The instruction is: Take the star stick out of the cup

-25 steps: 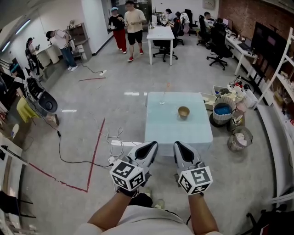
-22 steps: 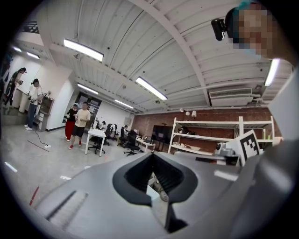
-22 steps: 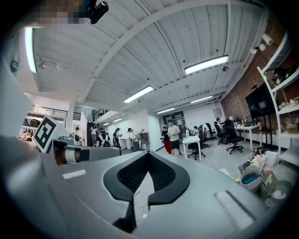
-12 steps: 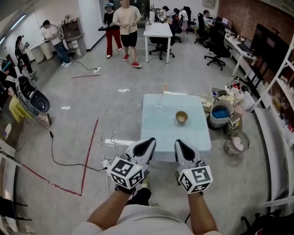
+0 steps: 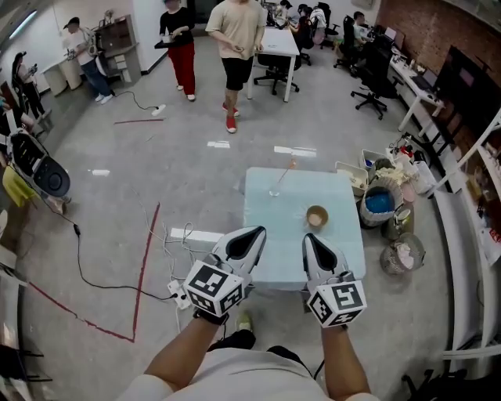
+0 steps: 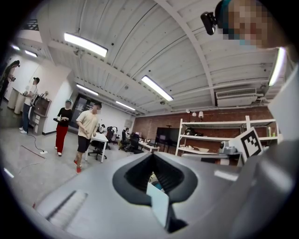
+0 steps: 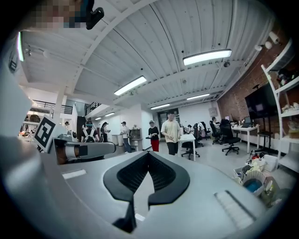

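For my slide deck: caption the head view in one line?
Left gripper and right gripper, both shut and empty, held before the blue table where the star stick stands in its cup.

I stand in an open-plan office workspace: a bare grey concrete floor, white desks with black swivel chairs, a red-brick wall, white metal shelving, and long strip lights overhead.

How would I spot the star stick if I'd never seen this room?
Find the pale blue table on the grey floor. Near its far edge stands a small clear cup, and the star stick is the thin rod leaning out of it. Its neighbour, a round brown bowl, is low and wide.
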